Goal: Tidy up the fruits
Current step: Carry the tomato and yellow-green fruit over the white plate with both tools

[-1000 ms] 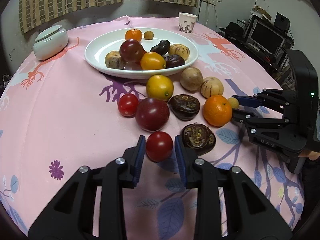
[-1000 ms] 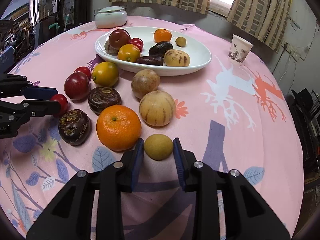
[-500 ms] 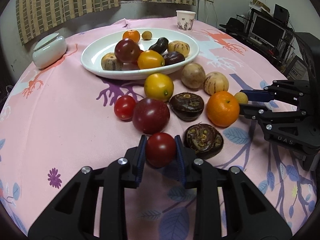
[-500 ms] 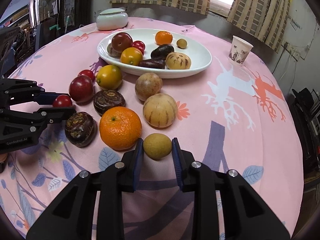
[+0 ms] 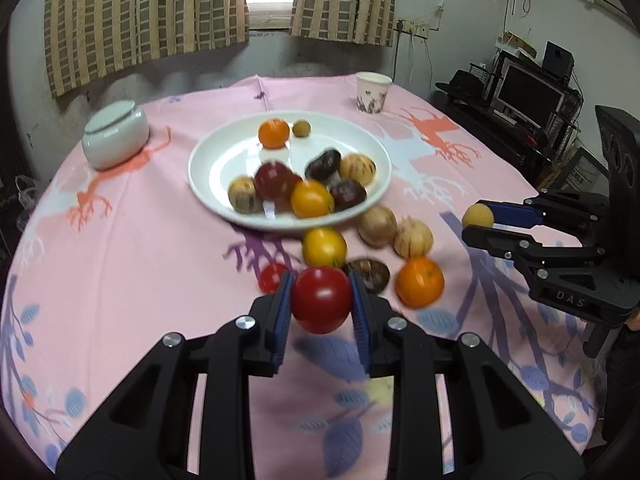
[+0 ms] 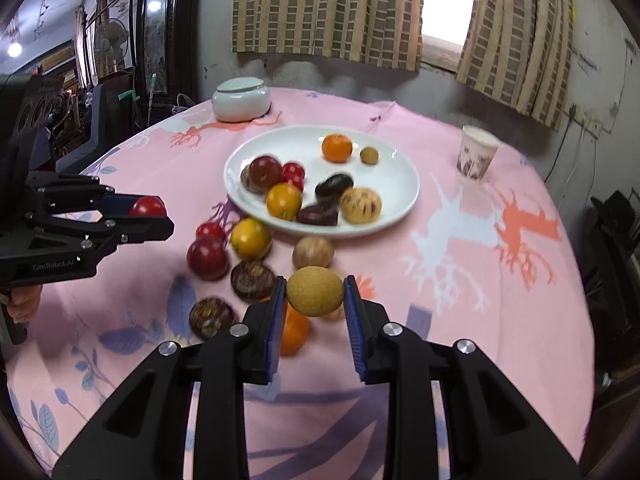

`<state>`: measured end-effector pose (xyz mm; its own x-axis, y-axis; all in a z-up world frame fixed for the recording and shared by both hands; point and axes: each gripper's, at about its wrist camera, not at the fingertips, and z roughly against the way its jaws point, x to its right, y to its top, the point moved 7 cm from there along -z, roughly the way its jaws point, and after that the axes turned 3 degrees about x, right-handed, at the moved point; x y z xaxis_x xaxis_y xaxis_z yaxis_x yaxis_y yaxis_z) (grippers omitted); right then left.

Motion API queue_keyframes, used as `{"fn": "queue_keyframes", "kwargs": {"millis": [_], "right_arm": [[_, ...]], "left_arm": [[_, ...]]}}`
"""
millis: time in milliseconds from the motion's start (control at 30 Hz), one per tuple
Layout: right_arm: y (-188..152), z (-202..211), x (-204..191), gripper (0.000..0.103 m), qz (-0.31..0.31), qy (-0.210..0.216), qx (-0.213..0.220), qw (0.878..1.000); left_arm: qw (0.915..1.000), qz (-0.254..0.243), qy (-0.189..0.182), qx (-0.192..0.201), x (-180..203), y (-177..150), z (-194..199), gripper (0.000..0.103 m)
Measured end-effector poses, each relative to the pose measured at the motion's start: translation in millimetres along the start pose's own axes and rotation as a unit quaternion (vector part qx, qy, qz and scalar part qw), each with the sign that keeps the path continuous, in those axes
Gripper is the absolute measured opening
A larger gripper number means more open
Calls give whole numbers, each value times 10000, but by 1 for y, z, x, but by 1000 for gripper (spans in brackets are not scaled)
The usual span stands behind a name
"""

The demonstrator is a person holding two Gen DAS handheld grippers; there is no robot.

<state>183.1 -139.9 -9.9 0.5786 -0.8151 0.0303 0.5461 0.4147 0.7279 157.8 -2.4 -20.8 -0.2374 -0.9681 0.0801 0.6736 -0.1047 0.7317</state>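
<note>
fruits [image 5: 376,220] before plate [image 5: 208,160], cup [image 5: 373,92] behind

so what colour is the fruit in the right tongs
Tan-yellow, a small round fruit with a rough, speckled skin; the right wrist view shows it best.

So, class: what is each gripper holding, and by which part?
Left gripper: a red tomato, pinched across its sides. Right gripper: a small tan fruit, also held across its sides.

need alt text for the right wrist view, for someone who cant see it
The right hand-held gripper holds a small tan round fruit above a pink tablecloth scattered with loose fruit. Beyond lies a white plate with more fruit, and at left the left hand-held gripper holds a red tomato.
</note>
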Motion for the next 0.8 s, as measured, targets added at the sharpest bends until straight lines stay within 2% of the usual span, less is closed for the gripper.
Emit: {"fn": "queue_keyframes", "kwargs": {"millis": [167, 300, 467, 633, 767, 800], "right_arm": [[43, -23, 13, 29, 104, -75, 145, 9998], [60, -61, 20, 29, 20, -81, 94, 9999], [64, -110, 14, 29, 30, -2, -167, 9999], [64, -133, 10, 29, 39, 8, -337, 9994], [62, -134, 10, 30, -66, 65, -375, 9993], [61, -131, 10, 30, -80, 66, -355, 9993]], "left_arm": [[9995, 148, 250, 113, -25, 52, -20, 28], [9983, 275, 510, 97, -47, 74, -49, 28], [9957, 180, 901, -112, -66, 77, -89, 28], [9950, 351, 879, -309, -78, 72, -112, 29], [9944, 570, 815, -356, -82, 69, -115, 30], [9944, 590, 803, -355, -82, 69, -114, 33]]}}
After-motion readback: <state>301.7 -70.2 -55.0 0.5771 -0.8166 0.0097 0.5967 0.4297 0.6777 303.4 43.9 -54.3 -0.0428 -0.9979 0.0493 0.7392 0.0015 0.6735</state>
